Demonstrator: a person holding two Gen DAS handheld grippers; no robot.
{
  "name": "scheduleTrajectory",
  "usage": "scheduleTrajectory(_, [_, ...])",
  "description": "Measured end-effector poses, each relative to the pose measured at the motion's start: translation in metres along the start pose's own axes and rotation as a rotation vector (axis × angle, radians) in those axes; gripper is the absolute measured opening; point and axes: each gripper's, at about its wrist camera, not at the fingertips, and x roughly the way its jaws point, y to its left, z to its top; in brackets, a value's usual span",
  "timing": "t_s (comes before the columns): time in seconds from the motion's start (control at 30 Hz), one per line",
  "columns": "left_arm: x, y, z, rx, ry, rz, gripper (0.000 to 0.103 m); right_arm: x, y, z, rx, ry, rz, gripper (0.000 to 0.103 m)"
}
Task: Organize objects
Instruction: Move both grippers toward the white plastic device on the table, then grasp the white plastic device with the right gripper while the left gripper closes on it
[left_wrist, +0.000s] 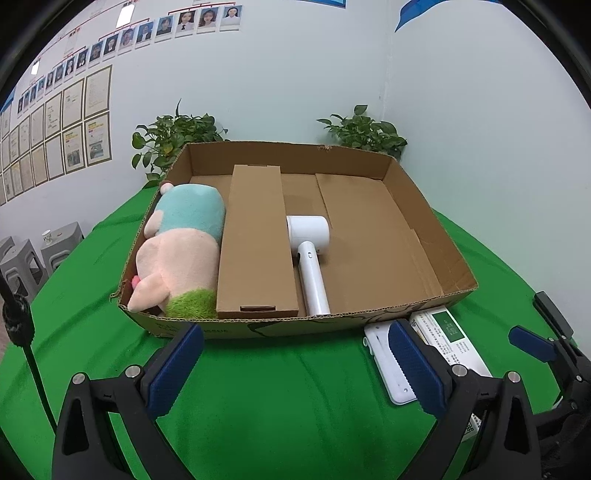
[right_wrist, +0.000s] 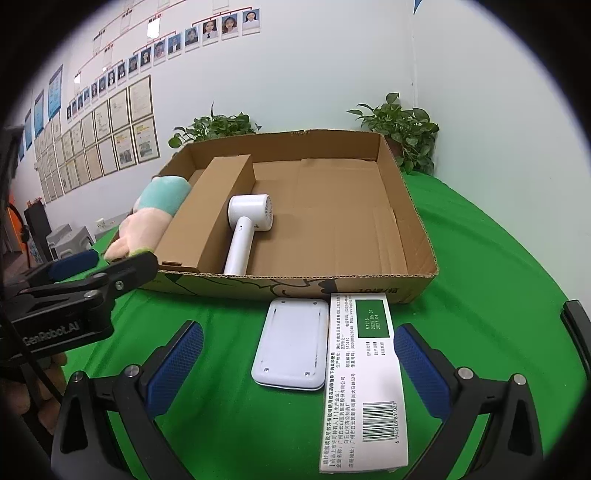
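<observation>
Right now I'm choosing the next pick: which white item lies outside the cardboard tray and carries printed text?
The medicine box, beside the blank white case.

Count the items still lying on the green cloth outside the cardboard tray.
2: a white flat device just before the cardboard tray, and a medicine box touching its right side. Anything behind the tray would be hidden.

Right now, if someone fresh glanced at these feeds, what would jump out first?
A big open cardboard box sits on the green cloth. It holds a plush toy at its left side, a long brown carton beside that, and a white hair dryer. In front of the box lie a white flat case and a medicine box, between the open right tongs.
</observation>
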Motion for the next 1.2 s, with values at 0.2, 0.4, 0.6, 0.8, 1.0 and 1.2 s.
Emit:
scheduleTrajectory(0.2, [0.013,0.001,-0.008,-0.022,0.079,-0.127,0.100,-0.004,0.003,-0.026,-0.003,0.047,0.210,0.103])
scheduleTrajectory(0.4, [0.037,-0.005,-0.012,-0.075,0.194,-0.341,0.100,0.011,0.012,-0.050,0.016,0.189,0.459,0.103])
scheduleTrajectory(0.6, [0.055,-0.012,-0.015,-0.073,0.252,-0.377,0.094,0.033,0.015,-0.051,0.008,0.269,0.405,0.103])
scheduleTrajectory(0.8, [0.051,0.004,-0.021,-0.097,0.244,-0.347,0.094,0.047,0.006,-0.049,-0.039,0.317,0.142,0.102])
scheduleTrajectory(1.0, [0.051,0.017,-0.024,-0.116,0.254,-0.333,0.094,0.066,0.012,-0.034,-0.023,0.338,0.093,0.102])
scheduleTrajectory(1.2, [0.054,0.041,-0.023,-0.176,0.257,-0.295,0.091,0.095,0.023,-0.020,-0.046,0.358,0.019,0.102])
